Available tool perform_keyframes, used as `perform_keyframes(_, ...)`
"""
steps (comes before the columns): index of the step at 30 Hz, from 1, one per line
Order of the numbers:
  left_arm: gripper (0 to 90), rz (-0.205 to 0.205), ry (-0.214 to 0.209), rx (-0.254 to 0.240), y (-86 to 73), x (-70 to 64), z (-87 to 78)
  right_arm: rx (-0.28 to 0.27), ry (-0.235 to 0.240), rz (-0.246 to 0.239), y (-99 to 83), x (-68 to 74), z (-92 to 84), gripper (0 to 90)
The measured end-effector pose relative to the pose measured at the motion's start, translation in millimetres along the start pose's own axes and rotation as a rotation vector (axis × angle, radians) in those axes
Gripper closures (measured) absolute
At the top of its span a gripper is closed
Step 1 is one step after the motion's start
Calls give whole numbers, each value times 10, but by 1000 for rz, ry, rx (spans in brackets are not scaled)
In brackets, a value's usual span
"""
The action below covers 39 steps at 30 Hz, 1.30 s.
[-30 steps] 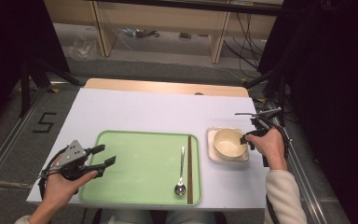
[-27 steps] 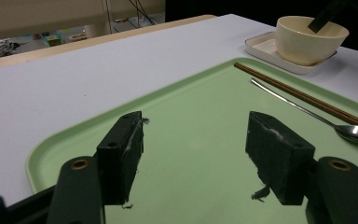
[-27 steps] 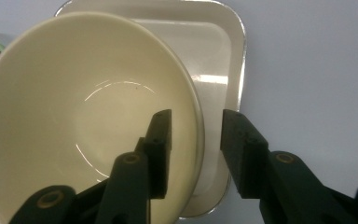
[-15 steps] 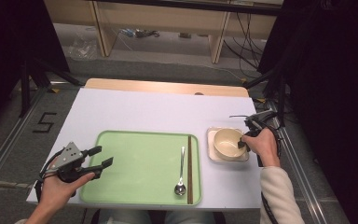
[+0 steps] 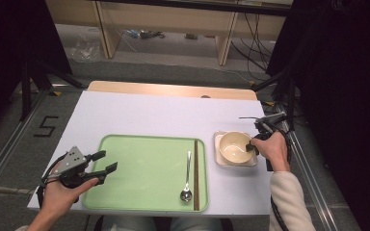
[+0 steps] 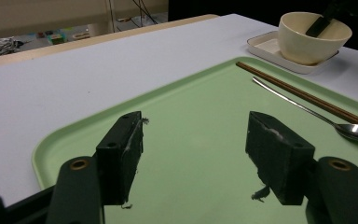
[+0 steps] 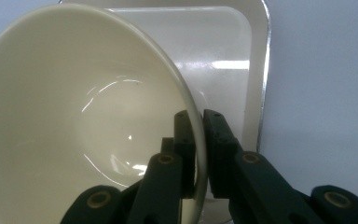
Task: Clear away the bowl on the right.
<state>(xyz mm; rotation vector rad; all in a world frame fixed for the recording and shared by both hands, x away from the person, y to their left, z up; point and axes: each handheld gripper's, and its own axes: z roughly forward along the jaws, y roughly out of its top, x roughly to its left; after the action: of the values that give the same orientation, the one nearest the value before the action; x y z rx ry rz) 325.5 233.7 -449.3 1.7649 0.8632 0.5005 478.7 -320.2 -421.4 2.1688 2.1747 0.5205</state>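
A cream bowl [image 5: 234, 147] [image 7: 74, 116] stands on a small white square plate [image 5: 221, 161] [image 7: 223, 51] at the table's right. My right gripper [image 5: 250, 146] [image 7: 199, 116] has just been closing and is shut on the bowl's right rim, one jaw inside and one outside. My left gripper [image 5: 106, 161] [image 6: 196, 135] hovers open over the left edge of the green tray [image 5: 139, 163] [image 6: 191, 116], nothing between its jaws. From the left gripper view the bowl [image 6: 307, 39] shows far off with a dark jaw inside it.
On the tray's right part lie a metal spoon [image 5: 187, 178] [image 6: 354, 132] and dark chopsticks [image 5: 196, 173] [image 6: 303, 95], side by side. The white table [image 5: 164, 115] stretches bare behind the tray. Its right edge is close to the plate.
The right gripper came down from above the bowl's right side onto the rim and its jaws closed on it. The left hand has hardly moved.
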Motion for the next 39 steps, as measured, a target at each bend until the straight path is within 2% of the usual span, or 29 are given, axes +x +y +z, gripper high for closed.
perform_keyframes(4, 366, -14, 4, 4, 3, -23, 6, -6, 16, 6, -3, -9, 13, 853)
perform_keyframes(6, 367, -2, 0, 3, 9, -20, 10, -7, 34, 12, 1, -14, -5, 853)
perform_keyframes(7, 369, -2, -2, 4, 11, -21, 13, 16, 40, 64, 3, 14, -38, 853)
perform_keyframes(8, 374, -17, -5, 5, 10, -32, 19, -37, 47, -42, 10, -56, -25, 853)
perform_keyframes(9, 373, -8, -3, 8, 16, -32, 22, -26, 54, 24, 1, 0, -70, 853)
perform_keyframes(11, 373, -21, -14, 10, 23, -48, 43, -21, 64, 32, 4, 45, -155, 853)
perform_keyframes(12, 371, -15, -20, 12, 35, -54, 48, -36, 74, 33, 2, 78, -181, 853)
perform_keyframes(14, 368, -30, -25, 8, 60, -78, 68, -48, 89, 23, -2, 152, -238, 853)
perform_keyframes(15, 366, -25, -29, 6, 78, -86, 76, -55, 98, -10, -2, 171, -267, 853)
perform_keyframes(16, 365, -42, -32, 4, 92, -105, 88, -55, 115, -5, -7, 220, -291, 853)
perform_keyframes(17, 364, -31, -35, 4, 112, -112, 94, -69, 128, -8, -10, 266, -306, 853)
perform_keyframes(18, 364, -44, -41, 5, 126, -129, 106, -63, 127, -27, -16, 301, -338, 853)
perform_keyframes(19, 362, -53, -49, 7, 140, -142, 118, -66, 138, -23, -19, 358, -358, 853)
perform_keyframes(21, 361, -53, -59, 21, 173, -154, 148, -78, 136, -49, -28, 446, -398, 853)
perform_keyframes(22, 359, -78, -58, 31, 189, -175, 169, -81, 144, -55, -37, 495, -413, 853)
perform_keyframes(23, 355, -86, -69, 29, 212, -185, 192, -95, 145, -81, -42, 530, -422, 853)
perform_keyframes(24, 355, -82, -80, 32, 243, -191, 218, -86, 153, -70, -51, 585, -440, 853)
perform_keyframes(25, 355, -97, -76, 44, 276, -213, 249, -92, 155, -101, -57, 613, -447, 853)
perform_keyframes(28, 357, -85, -73, 60, 388, -264, 355, -84, 175, -119, -92, 766, -443, 853)
perform_keyframes(29, 357, -76, -75, 66, 427, -285, 388, -94, 175, -146, -99, 805, -427, 853)
perform_keyframes(31, 357, -77, -87, 62, 495, -336, 464, -79, 186, -142, -124, 922, -416, 853)
perform_keyframes(32, 357, -73, -100, 61, 526, -358, 502, -92, 180, -176, -132, 952, -397, 853)
perform_keyframes(33, 357, -65, -108, 65, 559, -384, 535, -75, 185, -160, -146, 1013, -396, 853)
perform_keyframes(34, 356, -68, -117, 62, 586, -410, 569, -87, 195, -183, -150, 1042, -376, 853)
perform_keyframes(36, 355, -62, -136, 72, 642, -460, 628, -90, 191, -191, -172, 1124, -350, 853)
perform_keyframes(37, 354, -61, -144, 76, 667, -482, 654, -102, 188, -231, -180, 1142, -327, 853)
perform_keyframes(38, 360, -58, -153, 78, 692, -499, 678, -102, 184, -235, -192, 1182, -320, 853)
perform_keyframes(39, 364, -79, -159, 86, 716, -538, 712, -103, 181, -248, -203, 1210, -306, 853)
